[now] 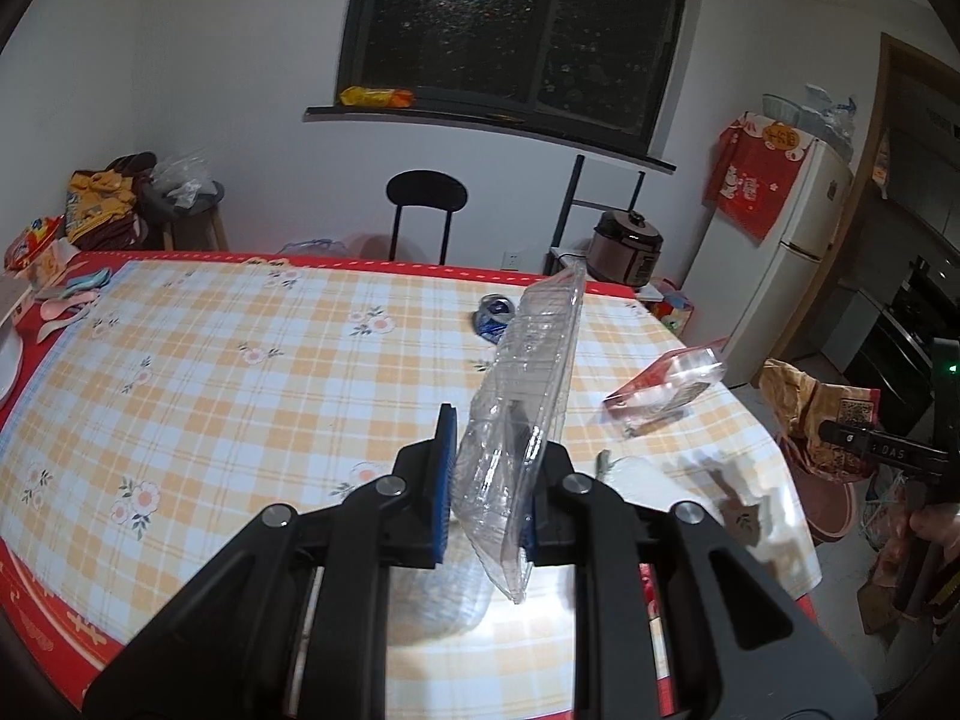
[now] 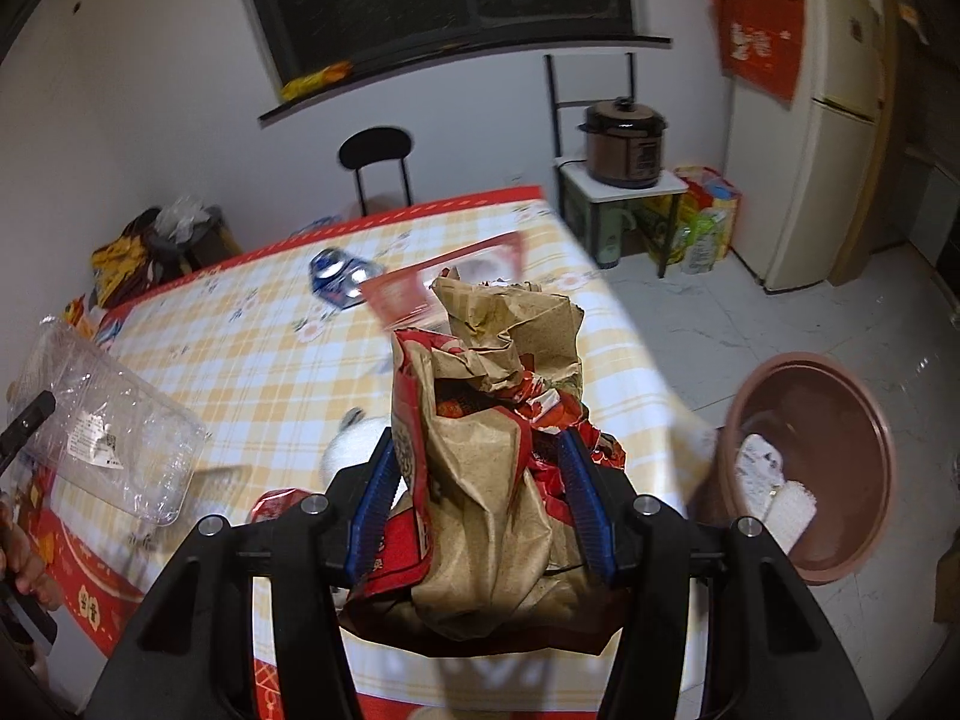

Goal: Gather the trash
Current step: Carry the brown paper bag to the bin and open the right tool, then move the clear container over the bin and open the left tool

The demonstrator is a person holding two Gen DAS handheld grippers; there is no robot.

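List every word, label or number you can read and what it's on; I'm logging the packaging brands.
"DAS", partly cut off: right gripper body.
QR code, text blurred: paper bag.
White label, too small: clear plastic tray, held by left gripper.
Red cloth on fridge: characters unreadable.
Crushed can: blurred.

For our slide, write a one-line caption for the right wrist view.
Right gripper clamps a crumpled brown paper bag near a brown bin beside the checked table.

"das" on right gripper point(image 1: 888, 453).
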